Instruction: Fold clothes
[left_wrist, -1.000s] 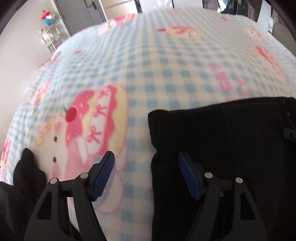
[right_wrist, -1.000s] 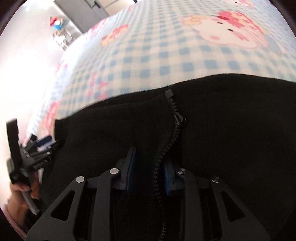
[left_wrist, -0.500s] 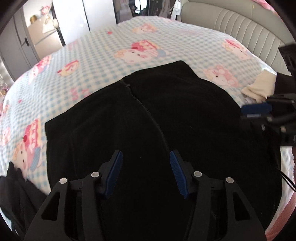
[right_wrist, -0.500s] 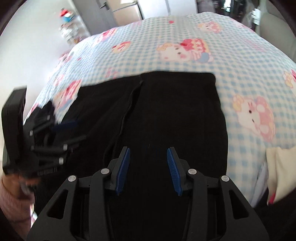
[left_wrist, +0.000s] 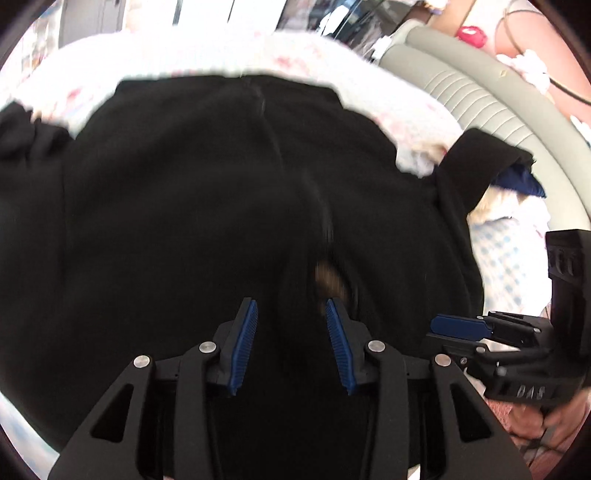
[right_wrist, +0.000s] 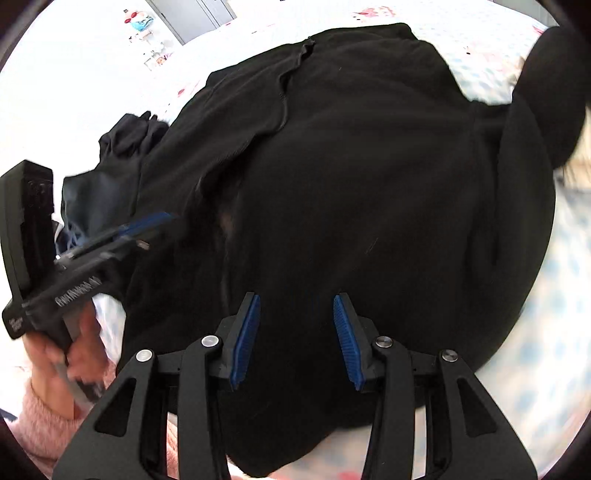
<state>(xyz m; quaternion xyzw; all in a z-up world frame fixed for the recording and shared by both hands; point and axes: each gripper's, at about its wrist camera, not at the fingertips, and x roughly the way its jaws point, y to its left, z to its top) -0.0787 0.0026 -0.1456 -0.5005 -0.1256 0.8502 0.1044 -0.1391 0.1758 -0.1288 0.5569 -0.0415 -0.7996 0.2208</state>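
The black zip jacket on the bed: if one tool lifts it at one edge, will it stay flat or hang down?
The black zip jacket would probably hang down limp: it lies with soft wrinkles along its zipper. Its fleece-like surface looks unlikely to slip. Being large, it would likely drag over the checked blanket.

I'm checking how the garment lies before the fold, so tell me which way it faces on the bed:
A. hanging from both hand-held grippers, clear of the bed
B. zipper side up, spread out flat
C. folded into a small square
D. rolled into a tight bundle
B: the black fleece zip-up jacket lies spread over the blue-checked cartoon-print blanket, its zipper running down the upper face.
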